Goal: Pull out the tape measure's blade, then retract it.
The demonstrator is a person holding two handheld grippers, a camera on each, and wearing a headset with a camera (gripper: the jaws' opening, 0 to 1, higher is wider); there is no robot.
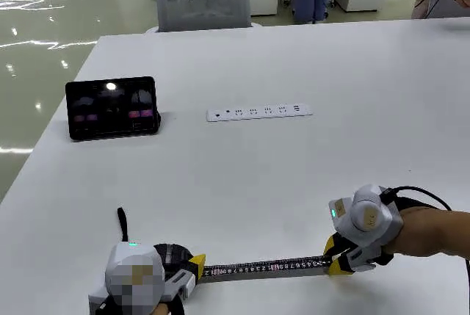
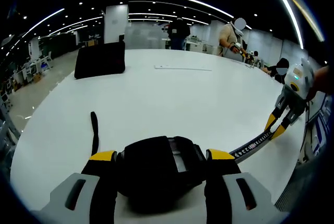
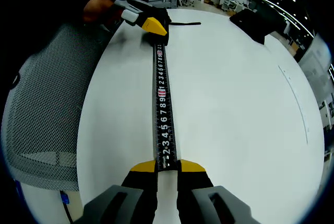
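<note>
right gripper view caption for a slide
Right gripper holds the blade end, drawn from the case in the left gripper.

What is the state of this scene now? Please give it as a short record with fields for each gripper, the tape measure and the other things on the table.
left gripper: shut on the tape measure case, low on the table
right gripper: shut on the end of the blade
blade state: pulled out, straight between the two grippers, numbers facing up
strap: lies on the table beside the case
other things: power strip and dark tablet, both far from the grippers
task stage: blade is out, not yet retracted
</note>
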